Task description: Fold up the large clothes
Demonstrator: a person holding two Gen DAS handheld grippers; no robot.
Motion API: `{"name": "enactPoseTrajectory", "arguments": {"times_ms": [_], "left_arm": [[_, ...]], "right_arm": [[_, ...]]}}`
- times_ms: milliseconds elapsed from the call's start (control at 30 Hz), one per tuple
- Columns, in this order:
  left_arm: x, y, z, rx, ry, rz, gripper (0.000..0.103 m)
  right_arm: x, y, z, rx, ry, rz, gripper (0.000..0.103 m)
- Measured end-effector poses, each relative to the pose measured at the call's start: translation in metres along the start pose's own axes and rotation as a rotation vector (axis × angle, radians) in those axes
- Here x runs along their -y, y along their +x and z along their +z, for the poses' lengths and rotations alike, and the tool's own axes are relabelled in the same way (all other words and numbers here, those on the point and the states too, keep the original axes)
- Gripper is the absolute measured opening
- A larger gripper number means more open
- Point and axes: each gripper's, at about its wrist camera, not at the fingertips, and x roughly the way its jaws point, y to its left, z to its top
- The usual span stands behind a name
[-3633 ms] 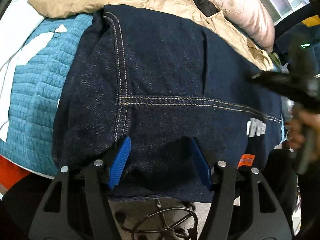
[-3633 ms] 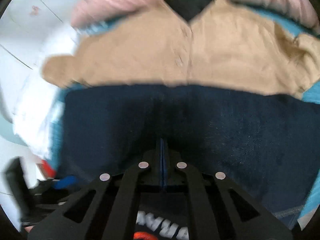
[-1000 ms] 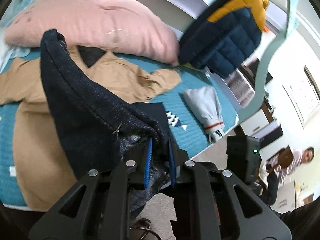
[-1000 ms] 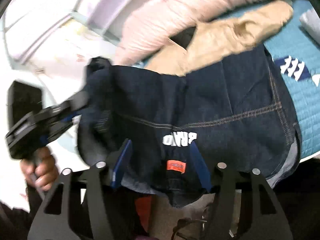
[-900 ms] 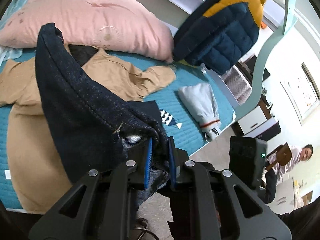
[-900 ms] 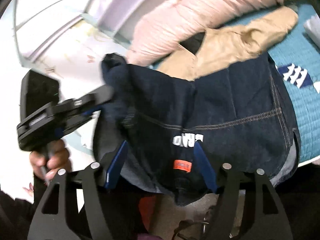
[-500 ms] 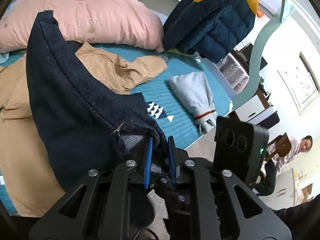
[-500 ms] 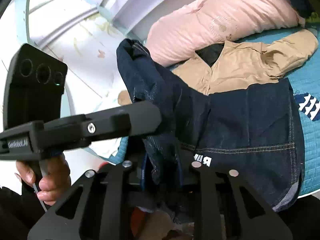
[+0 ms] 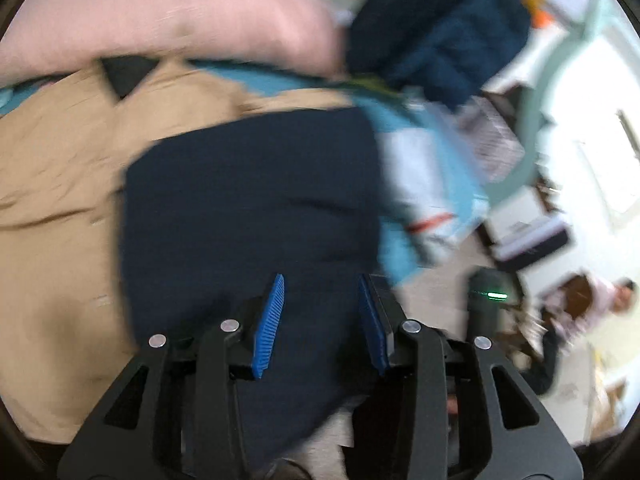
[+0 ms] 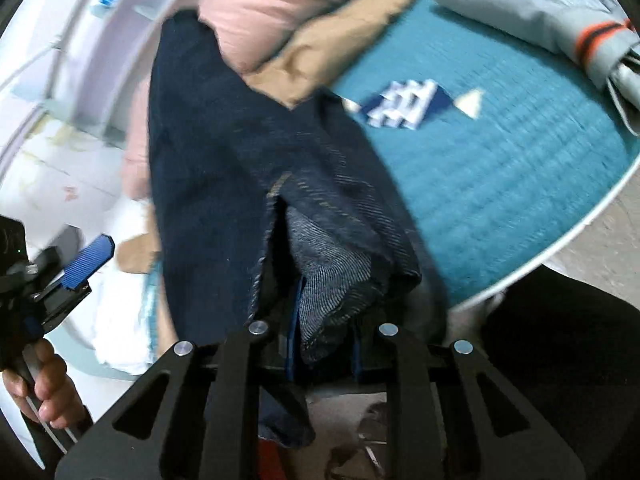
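A dark blue denim garment (image 9: 248,200) lies over a tan jacket (image 9: 60,180) on the bed. In the blurred left wrist view my left gripper (image 9: 320,284) hovers over the garment's near edge. Its jaws are opening, and the blue pads stand apart without pressing the cloth. In the right wrist view my right gripper (image 10: 324,316) is shut on a bunched corner of the denim garment (image 10: 208,160), which shows its paler inside. One of the left gripper's blue pads (image 10: 86,264) shows at the far left, free of the cloth.
A pink pillow (image 9: 160,12) lies behind the jacket. A navy and yellow puffer jacket (image 9: 436,28) hangs at the upper right. A folded grey garment (image 10: 540,12) rests on the teal bed cover (image 10: 500,168). The bed's white edge (image 10: 580,224) curves past. A person (image 9: 600,304) sits far right.
The left gripper's jaws have come apart and let go of the denim. The right gripper has closed on the same corner. The cloth held up before now lies flatter on the bed.
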Motion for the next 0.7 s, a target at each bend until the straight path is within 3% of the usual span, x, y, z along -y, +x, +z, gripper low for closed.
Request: {"name": "enactPoseTrajectory", "arguments": {"times_ms": [100,200,267,400,467,567,633,700], "left_arm": [[-0.038,0.025,-0.002,-0.046,-0.090,0.101,0.039],[-0.060,0.050,0.001,-0.077,-0.137,0.081,0.039],[-0.058,0.054,0.004,-0.081,-0.113,0.111,0.039],[-0.058,0.066,0.009,-0.110,-0.094,0.170,0.039],[-0.058,0.074,0.011,-0.119,-0.106,0.171,0.039],[-0.056,0.074,0.016,-0.135,-0.102,0.158,0.041],[-0.056,0.069,0.017,-0.146,-0.101,0.128,0.045],[-0.056,0.064,0.017,-0.148,-0.091,0.109,0.045]], "right_arm": [[0.013,0.012,0.000,-0.038,0.031,-0.052,0.020],[0.021,0.011,0.000,-0.041,0.073,-0.077,0.030],[0.024,-0.002,0.002,-0.012,0.090,-0.081,0.032],[0.010,-0.044,0.004,0.103,-0.004,-0.134,0.035],[-0.005,-0.062,0.005,0.166,-0.071,-0.119,0.035],[-0.030,-0.060,0.012,0.160,-0.155,0.018,0.030],[-0.049,-0.047,0.027,0.165,-0.228,0.048,0.019],[-0.062,-0.026,0.047,0.164,-0.286,0.082,0.016]]}}
